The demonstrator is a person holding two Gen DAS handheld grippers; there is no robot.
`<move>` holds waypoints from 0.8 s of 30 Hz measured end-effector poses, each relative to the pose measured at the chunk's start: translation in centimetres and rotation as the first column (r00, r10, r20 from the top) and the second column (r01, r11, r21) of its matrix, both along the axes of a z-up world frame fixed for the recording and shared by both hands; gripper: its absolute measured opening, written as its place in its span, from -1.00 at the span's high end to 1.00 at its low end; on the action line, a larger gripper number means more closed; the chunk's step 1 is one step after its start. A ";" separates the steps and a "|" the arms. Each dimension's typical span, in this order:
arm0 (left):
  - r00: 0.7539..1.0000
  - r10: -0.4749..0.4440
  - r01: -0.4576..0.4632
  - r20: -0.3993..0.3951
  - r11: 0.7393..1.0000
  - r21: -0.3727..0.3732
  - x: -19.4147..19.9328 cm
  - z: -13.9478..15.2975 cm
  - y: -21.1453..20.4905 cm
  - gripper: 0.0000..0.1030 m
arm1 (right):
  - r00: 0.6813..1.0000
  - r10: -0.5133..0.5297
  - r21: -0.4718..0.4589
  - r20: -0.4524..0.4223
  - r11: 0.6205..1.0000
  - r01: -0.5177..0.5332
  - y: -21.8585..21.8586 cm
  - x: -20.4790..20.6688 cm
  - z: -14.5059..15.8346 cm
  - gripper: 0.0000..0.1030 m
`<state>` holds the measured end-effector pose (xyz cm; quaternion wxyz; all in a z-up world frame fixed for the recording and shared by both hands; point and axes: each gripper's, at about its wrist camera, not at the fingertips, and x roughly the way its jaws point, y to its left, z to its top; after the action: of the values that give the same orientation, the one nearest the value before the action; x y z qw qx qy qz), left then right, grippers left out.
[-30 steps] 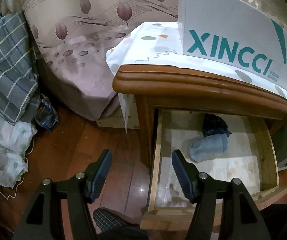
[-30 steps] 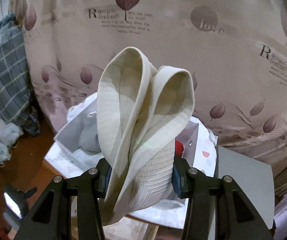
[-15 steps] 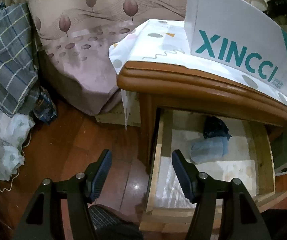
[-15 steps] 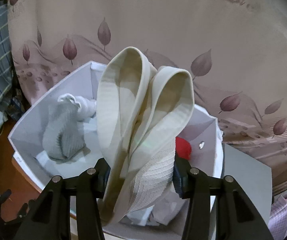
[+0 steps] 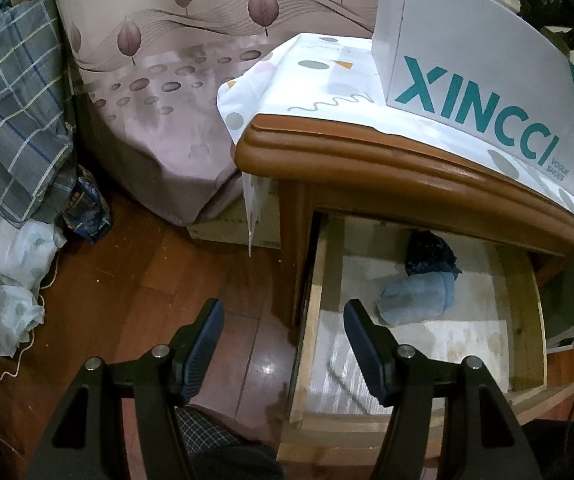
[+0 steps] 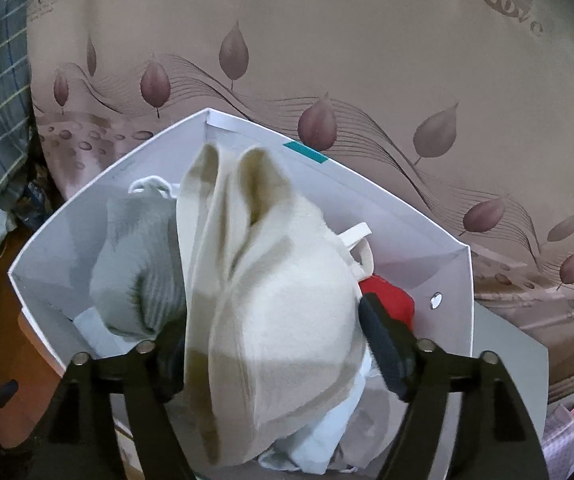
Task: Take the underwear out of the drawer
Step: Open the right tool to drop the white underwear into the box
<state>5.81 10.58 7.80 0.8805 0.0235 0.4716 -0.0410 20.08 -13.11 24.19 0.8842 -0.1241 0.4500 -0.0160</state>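
Note:
In the right wrist view my right gripper (image 6: pixel 275 344) stands wide over a white shoe box (image 6: pixel 453 280). The cream underwear (image 6: pixel 279 304) lies blurred between the spread fingers, over the box. A grey rolled garment (image 6: pixel 135 276) and a red one (image 6: pixel 391 300) lie in the box. In the left wrist view my left gripper (image 5: pixel 283 344) is open and empty above the open wooden drawer (image 5: pixel 523 320). A light blue rolled garment (image 5: pixel 415 298) and a dark blue one (image 5: pixel 427 254) lie in the drawer.
The shoe box marked XINCCI (image 5: pixel 483 64) stands on the nightstand top (image 5: pixel 367 160) over a white patterned cloth. A bed with leaf-print sheet (image 5: pixel 175 92) is at the left. Plaid and white clothes (image 5: pixel 11 120) pile at far left on the wooden floor (image 5: pixel 135 304).
My right gripper came down over the shoe box and its fingers spread apart; the cream underwear has slipped loose between them. My left gripper drew back a little from the drawer.

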 end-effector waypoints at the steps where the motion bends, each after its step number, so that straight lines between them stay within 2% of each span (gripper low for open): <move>1: 1.000 -0.002 0.002 -0.006 1.000 -0.003 0.1 -0.1 0.0 -0.24 | 1.000 0.000 0.008 0.003 1.000 0.000 0.0 -0.3 0.2 -0.43; 6: 0.999 -0.019 0.018 -0.032 1.000 -0.009 0.2 -0.6 -0.5 -0.24 | 0.999 -0.004 0.053 0.051 0.999 0.001 -0.5 -2.9 1.8 -0.52; 10: 0.997 -0.060 0.062 -0.043 0.998 0.034 -0.1 -1.1 -1.7 -0.24 | 0.996 -0.011 0.121 0.087 0.993 0.000 -1.8 -6.8 2.9 -0.57; 13: 0.994 -0.105 0.108 -0.041 0.990 0.091 -0.5 -1.4 -3.0 -0.24 | 0.995 -0.010 0.144 0.104 0.990 -0.005 -2.8 -10.6 2.6 -0.64; 16: 0.986 -0.159 0.163 -0.038 0.975 0.151 -1.0 -1.9 -4.4 -0.24 | 0.996 -0.012 0.151 0.093 0.988 -0.003 -3.8 -14.2 0.9 -0.66; 19: 0.974 -0.225 0.228 -0.038 0.955 0.191 -1.5 -2.3 -5.9 -0.24 | 0.999 -0.025 0.154 0.045 0.988 0.018 -4.9 -17.5 -2.5 -0.67; 24: 0.933 -0.357 0.355 -0.038 0.900 0.252 -1.8 -2.8 -8.2 -0.24 | 0.995 -0.079 0.201 -0.059 0.976 0.089 -6.7 -20.5 -8.8 -0.67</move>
<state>4.04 2.36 4.98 0.8500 0.2224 0.4566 -0.1401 -0.44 -19.85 15.36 0.8792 -0.0143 0.4763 -0.0042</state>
